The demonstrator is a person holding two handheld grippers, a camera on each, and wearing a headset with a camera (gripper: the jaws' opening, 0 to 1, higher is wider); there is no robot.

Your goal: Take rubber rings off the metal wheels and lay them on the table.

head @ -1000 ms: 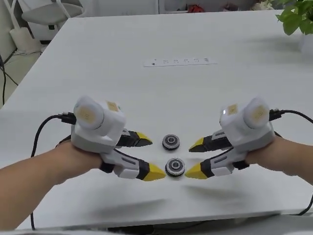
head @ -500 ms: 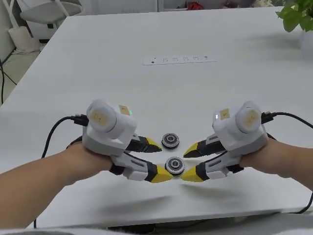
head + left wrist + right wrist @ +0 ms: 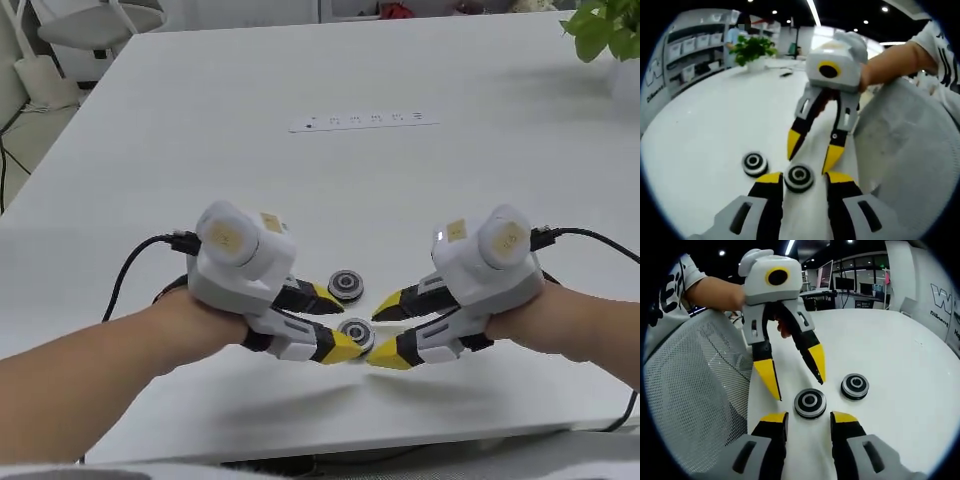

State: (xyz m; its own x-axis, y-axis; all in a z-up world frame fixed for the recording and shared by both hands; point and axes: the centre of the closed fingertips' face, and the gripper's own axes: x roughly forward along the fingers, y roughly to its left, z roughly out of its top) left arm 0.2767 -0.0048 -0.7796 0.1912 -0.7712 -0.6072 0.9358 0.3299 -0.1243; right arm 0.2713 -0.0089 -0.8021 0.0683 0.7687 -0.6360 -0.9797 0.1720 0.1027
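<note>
Two small metal wheels with black rubber rings lie flat on the white table (image 3: 300,180): a near wheel (image 3: 357,333) and a far wheel (image 3: 346,284). My left gripper (image 3: 340,323) comes in from the left, open, its yellow tips on either side of the near wheel's left part. My right gripper (image 3: 384,330) faces it from the right, also open. In the left gripper view the near wheel (image 3: 799,178) sits just ahead of my open jaws, the far wheel (image 3: 754,164) to its left. In the right gripper view the near wheel (image 3: 810,403) lies between my tips, the far wheel (image 3: 855,386) beyond.
A white power strip (image 3: 365,121) lies further back on the table. A potted plant (image 3: 603,30) stands at the far right corner and a chair (image 3: 95,25) beyond the far left. The table's front edge runs just below the grippers.
Both grippers have moved inward toward the near wheel, so their tips now flank it. The wheels have stayed where they were.
</note>
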